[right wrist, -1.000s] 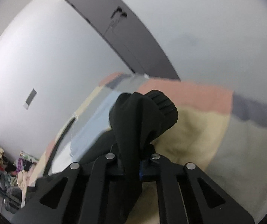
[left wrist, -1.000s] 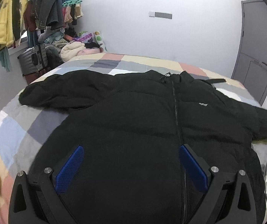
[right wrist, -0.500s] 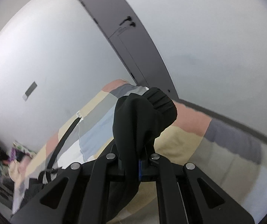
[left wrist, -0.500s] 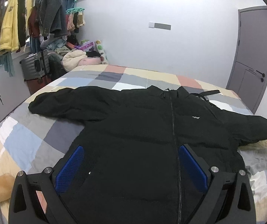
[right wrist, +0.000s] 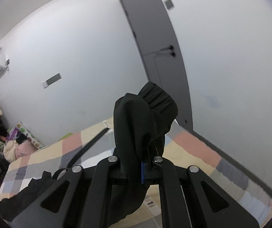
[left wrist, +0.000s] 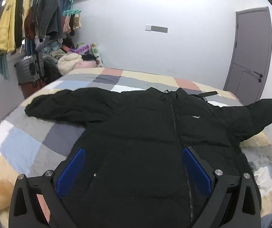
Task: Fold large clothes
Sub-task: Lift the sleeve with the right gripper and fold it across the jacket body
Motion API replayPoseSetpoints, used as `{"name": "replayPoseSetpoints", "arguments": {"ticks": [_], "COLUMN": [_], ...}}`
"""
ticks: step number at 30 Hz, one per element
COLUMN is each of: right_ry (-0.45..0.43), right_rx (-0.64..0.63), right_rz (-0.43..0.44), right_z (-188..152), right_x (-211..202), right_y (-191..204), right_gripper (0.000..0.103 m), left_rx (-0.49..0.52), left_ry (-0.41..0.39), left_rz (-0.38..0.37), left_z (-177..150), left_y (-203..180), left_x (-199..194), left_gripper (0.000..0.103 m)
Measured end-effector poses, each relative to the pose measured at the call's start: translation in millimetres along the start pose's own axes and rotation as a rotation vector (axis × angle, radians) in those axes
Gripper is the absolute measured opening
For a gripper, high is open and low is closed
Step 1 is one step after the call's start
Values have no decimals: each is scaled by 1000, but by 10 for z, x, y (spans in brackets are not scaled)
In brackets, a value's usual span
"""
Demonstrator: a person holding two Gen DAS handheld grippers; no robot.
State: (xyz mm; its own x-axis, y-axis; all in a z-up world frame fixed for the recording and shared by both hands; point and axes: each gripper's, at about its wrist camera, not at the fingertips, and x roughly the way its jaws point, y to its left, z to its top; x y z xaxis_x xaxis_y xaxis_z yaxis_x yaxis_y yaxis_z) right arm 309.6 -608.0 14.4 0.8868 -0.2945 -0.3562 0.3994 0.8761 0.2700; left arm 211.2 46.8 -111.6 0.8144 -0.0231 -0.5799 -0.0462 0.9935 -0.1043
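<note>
A large black zip jacket lies front up on a patchwork bed, its left sleeve spread flat to the left. My left gripper is open and empty above the jacket's lower front. My right gripper is shut on the cuff of the jacket's right sleeve and holds it up in the air. In the left wrist view that sleeve rises off the bed at the right.
A rack of hanging clothes, a grey suitcase and a heap of laundry stand at the back left. A grey door is at the back right. A black strap lies on the bed by the collar.
My right gripper has lifted the sleeve cuff higher off the bed. My left gripper has risen and pulled back, so more of the jacket and room shows.
</note>
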Motion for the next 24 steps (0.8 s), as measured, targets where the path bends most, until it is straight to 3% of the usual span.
{"name": "replayPoseSetpoints", "arguments": {"ticks": [5,13,16,24], "right_ry": [-56,-106,-120,-85], "right_rx": [-53,-112,-165,-287], "right_rz": [56,169,219,386], "right_z": [24,68,30,-287], "right_x": [-255,-514,-598,-655], "right_y": [544,1560,2007,3225], "right_gripper": [8,8,8,8], "left_rx": [-44,-76,-75,-41], "left_ry": [32,15,30,-13], "left_rz": [-11,11,-20,-28], "left_z": [-69,-136,-160,-146], "left_y": [209,442,458,595], "left_x": [31,48,101,13], "left_gripper": [103,103,103,103]}}
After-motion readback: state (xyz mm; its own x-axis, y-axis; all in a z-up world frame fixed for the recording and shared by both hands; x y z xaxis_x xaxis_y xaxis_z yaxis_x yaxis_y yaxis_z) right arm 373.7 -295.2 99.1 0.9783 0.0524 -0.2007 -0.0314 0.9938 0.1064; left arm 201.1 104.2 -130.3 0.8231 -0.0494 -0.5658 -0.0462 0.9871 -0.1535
